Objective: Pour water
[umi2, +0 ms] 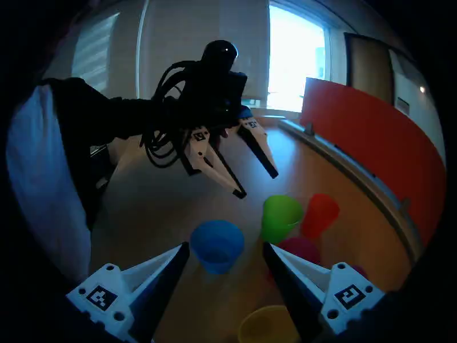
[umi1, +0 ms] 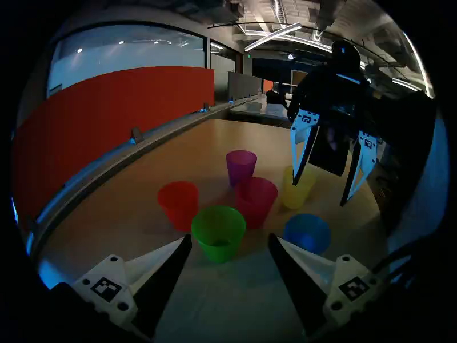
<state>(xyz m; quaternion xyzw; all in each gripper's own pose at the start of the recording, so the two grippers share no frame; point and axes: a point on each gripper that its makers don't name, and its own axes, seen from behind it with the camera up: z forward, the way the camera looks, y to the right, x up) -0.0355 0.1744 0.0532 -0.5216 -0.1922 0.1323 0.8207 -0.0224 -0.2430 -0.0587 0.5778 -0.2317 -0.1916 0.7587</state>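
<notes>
We are holding both pairs of fingers wide and empty: the left gripper is facing the green cup, the right gripper the blue cup. The crimson cup is crowding just behind the green one, so a closing finger may be knocking it over, and we cannot tell which cup is holding water. The wooden counter is running beside a red partition, a bright window beyond.
</notes>
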